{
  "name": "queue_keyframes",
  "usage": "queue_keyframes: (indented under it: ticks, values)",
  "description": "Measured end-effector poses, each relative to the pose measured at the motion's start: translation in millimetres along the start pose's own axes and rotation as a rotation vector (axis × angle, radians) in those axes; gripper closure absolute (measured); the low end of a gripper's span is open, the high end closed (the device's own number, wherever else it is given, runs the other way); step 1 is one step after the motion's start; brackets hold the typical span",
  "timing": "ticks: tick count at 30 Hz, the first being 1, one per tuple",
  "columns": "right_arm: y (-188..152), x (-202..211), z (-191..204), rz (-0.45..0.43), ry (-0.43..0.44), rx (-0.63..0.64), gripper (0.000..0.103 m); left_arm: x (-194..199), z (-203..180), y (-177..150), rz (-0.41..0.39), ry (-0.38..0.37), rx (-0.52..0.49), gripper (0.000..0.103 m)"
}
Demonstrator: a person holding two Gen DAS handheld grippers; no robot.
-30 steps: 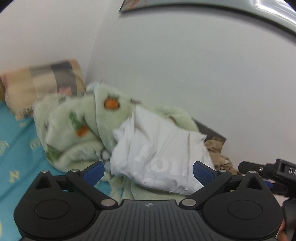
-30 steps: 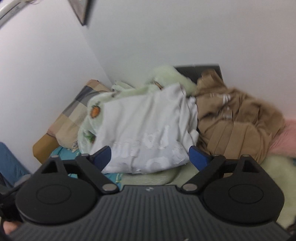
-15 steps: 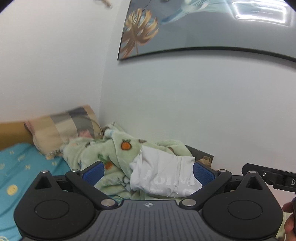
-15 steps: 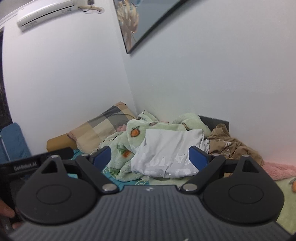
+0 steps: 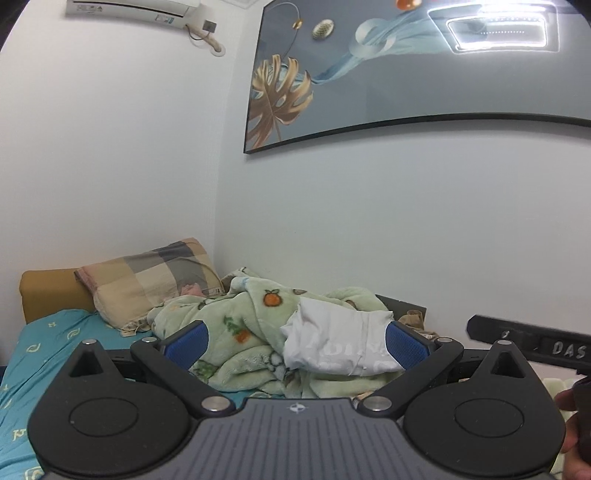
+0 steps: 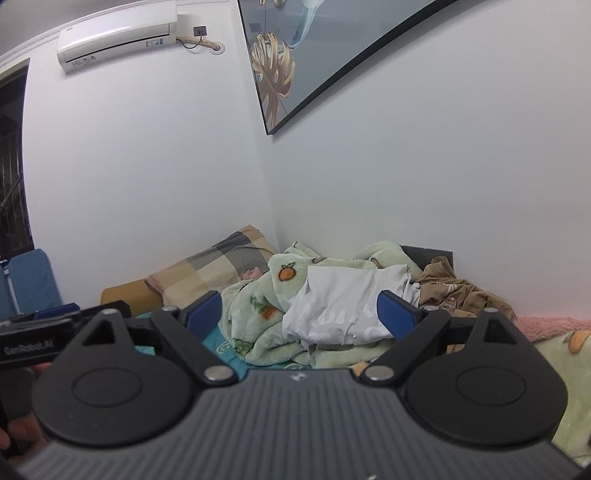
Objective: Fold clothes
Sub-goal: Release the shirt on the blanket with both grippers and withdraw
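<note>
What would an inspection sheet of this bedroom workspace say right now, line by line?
Surface: bed with teal sheet.
Job's things: white shirt lying on the green blanket; brown garment crumpled beside it, against the wall.
Clutter: checked pillow at the head of the bed; pink fabric at the right edge.
Grippers: left gripper open, empty, short of the shirt; right gripper open, empty.
Cables: short cable by the air conditioner.
Surroundings: white walls, large leaf picture.
</note>
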State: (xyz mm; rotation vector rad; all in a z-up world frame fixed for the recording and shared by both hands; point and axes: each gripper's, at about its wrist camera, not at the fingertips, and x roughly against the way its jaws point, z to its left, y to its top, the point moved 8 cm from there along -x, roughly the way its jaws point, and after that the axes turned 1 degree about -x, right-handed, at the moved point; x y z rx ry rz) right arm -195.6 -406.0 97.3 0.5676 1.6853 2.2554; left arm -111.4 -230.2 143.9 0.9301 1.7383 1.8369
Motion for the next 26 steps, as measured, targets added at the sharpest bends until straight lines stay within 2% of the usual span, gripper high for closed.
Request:
queue_keyframes:
  ticks: [6, 13, 19, 26]
  values:
    - [-24, -5, 18, 0.011, -0.001, 0.024, 0.011, 20, 16, -14, -0.018, 0.025, -0.001, 0.0]
    - [-45, -23, 26, 0.026, -0.023, 0.032, 0.011, 11, 31, -32, -0.016, 0.024, 0.028, 0.0]
    - [-50, -28, 30, 0.024, -0.035, 0.05, 0.011, 2, 43, -48, 0.011, 0.045, 0.037, 0.0]
    - [-49, -27, 35, 0.011, -0.038, 0.071, 0.011, 2, 46, -49, 0.007, 0.046, 0.043, 0.0]
